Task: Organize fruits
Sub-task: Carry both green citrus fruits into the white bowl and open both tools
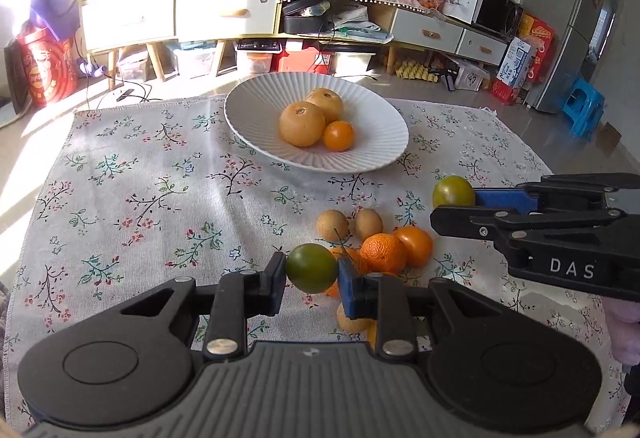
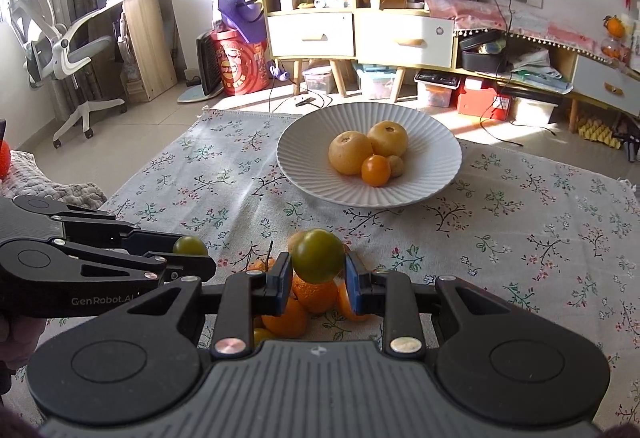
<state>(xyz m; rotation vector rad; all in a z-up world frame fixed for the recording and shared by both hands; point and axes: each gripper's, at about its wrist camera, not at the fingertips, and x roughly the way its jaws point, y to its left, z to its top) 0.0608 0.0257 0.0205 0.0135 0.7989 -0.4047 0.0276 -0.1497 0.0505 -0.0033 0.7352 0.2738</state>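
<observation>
My left gripper [image 1: 312, 280] is shut on a green fruit [image 1: 312, 267], held just above a pile of oranges [image 1: 384, 252] and small brown fruits [image 1: 332, 225] on the floral cloth. My right gripper [image 2: 318, 280] is shut on another green fruit [image 2: 318, 255] over the same pile [image 2: 316, 294]. In the left wrist view the right gripper [image 1: 460, 204] comes in from the right with its green fruit [image 1: 453, 192]. In the right wrist view the left gripper [image 2: 192, 254] comes in from the left with its fruit [image 2: 190, 245]. A white ribbed plate [image 1: 372, 154], also in the right wrist view [image 2: 440, 174], holds two big yellow fruits and a small orange.
The floral tablecloth [image 1: 152, 190] covers the table; its left and far edges drop off to the floor. Beyond are shelves and drawers [image 2: 312, 34], an office chair [image 2: 60, 46] at the left and a fridge [image 1: 568, 18] at the far right.
</observation>
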